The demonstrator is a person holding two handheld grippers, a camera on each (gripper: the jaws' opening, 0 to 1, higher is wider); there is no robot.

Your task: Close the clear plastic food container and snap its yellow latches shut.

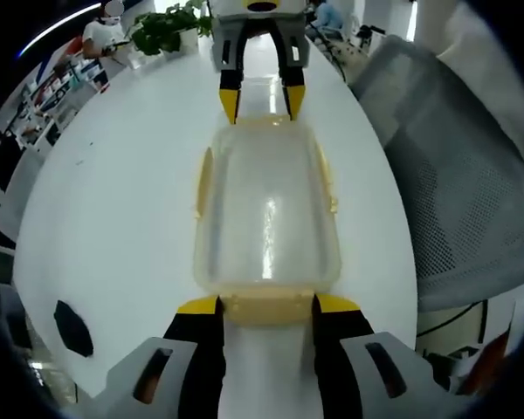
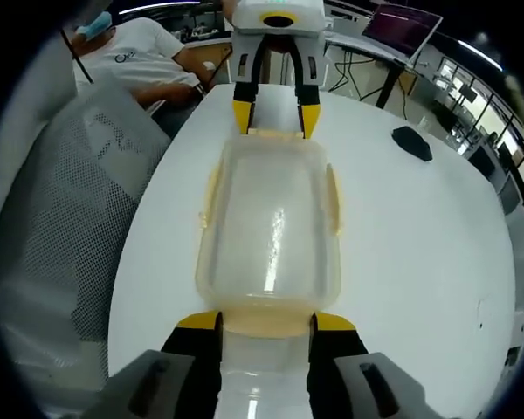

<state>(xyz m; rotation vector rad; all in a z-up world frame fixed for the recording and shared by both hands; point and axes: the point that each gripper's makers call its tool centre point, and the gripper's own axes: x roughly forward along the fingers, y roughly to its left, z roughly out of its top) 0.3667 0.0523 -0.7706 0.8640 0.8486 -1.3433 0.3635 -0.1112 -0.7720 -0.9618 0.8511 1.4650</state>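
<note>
No legible text on the clear plastic food container (image 2: 269,229) or the desk (image 2: 419,253). Small dark print across the chest of a seated person's white T-shirt (image 2: 131,52), far left in the right gripper view, too blurred to read.

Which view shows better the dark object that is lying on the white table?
The right gripper view: the dark object lies unobstructed on the white table. In the left gripper view it sits near the distorted edge.
</note>
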